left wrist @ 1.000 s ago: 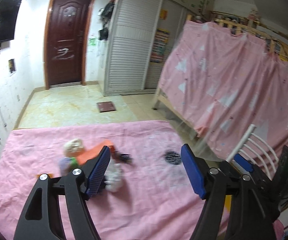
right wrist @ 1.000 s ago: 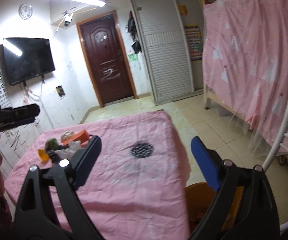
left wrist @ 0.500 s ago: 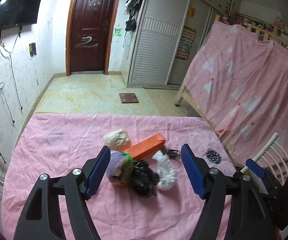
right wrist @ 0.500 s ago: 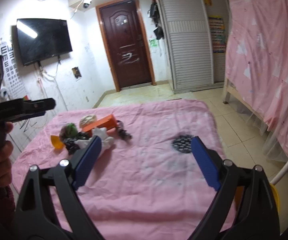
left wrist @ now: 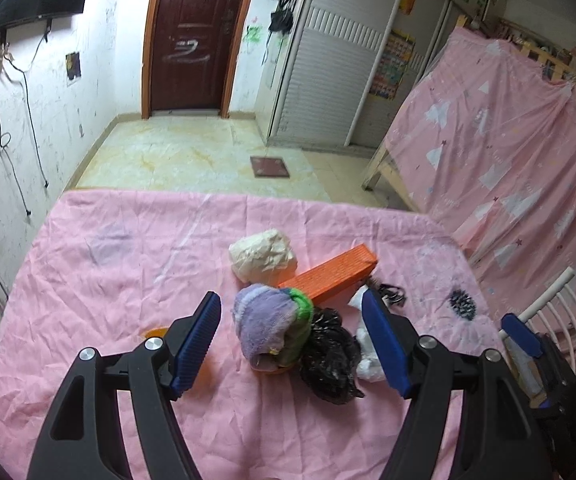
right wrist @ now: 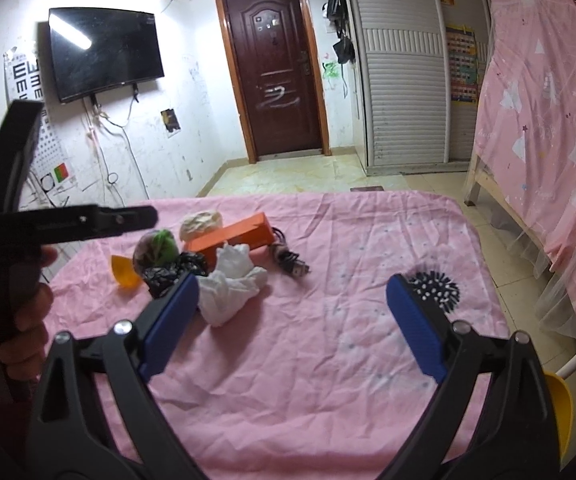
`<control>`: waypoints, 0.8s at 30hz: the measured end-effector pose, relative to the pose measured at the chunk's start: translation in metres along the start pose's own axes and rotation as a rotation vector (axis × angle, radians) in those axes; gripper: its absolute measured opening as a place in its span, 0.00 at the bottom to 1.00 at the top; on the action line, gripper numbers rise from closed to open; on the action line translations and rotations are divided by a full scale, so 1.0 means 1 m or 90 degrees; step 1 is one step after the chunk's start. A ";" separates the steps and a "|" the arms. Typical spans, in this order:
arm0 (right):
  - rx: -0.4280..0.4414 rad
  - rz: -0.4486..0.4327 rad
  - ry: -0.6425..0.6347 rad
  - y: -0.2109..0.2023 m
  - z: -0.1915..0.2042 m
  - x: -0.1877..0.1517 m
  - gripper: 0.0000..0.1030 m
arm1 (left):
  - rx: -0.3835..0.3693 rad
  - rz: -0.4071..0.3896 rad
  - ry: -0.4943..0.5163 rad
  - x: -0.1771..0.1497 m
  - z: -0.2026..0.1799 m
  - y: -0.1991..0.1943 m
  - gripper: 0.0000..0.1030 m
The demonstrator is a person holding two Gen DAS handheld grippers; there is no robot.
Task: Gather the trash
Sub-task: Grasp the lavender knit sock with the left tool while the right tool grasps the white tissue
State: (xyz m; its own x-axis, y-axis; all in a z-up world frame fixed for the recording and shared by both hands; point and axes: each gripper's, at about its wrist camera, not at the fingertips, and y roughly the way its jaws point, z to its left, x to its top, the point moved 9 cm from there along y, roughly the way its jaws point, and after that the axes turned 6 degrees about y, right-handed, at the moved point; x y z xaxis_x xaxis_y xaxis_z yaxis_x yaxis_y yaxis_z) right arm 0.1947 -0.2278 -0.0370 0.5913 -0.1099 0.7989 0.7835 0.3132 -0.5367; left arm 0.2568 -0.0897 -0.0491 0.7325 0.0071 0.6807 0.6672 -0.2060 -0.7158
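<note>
A heap of trash lies on the pink tablecloth (left wrist: 128, 264): a purple and green wad (left wrist: 268, 320), a black crumpled bag (left wrist: 330, 356), a white crumpled bag (right wrist: 230, 286), an orange box (left wrist: 332, 274), a beige paper ball (left wrist: 262, 254), a small orange cup (right wrist: 125, 272) and a black cable (right wrist: 288, 260). My left gripper (left wrist: 292, 344) is open, above the purple wad and black bag. My right gripper (right wrist: 292, 322) is open and empty, nearer than the white bag. The left gripper's body also shows in the right wrist view (right wrist: 16, 224).
A dark print (right wrist: 438, 290) marks the cloth at the right. A white chair (left wrist: 548, 308) and a yellow bin (right wrist: 560, 412) stand by the table's right edge. A pink curtained bed (left wrist: 508, 140) stands at the right.
Both grippers have moved forward and down toward the trash heap, which now looks larger and closer. The left gripper has centred over the purple wad. Both have stayed open.
</note>
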 end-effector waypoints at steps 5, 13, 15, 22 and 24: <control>0.010 0.017 -0.015 0.010 0.012 -0.004 0.92 | 0.002 0.040 -0.017 -0.007 0.007 0.022 0.60; 0.025 0.039 -0.030 0.024 0.027 -0.007 0.93 | -0.018 0.053 -0.032 -0.017 0.012 0.035 0.21; 0.026 0.050 -0.034 0.029 0.031 -0.008 0.94 | -0.026 0.035 -0.040 -0.014 0.014 0.030 0.17; 0.043 0.086 -0.041 0.047 0.047 -0.012 0.94 | -0.014 -0.054 -0.051 0.008 0.021 -0.010 0.17; 0.037 0.090 -0.036 0.051 0.045 -0.011 0.94 | -0.016 -0.072 -0.055 0.014 0.023 -0.021 0.17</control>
State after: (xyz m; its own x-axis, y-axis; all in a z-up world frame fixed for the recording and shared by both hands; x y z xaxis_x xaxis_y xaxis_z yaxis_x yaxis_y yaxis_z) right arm 0.2196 -0.1681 -0.0604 0.6815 -0.0082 0.7318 0.6803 0.3757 -0.6293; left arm 0.2561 -0.0625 -0.0288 0.6630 0.1156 0.7396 0.7428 -0.2241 -0.6309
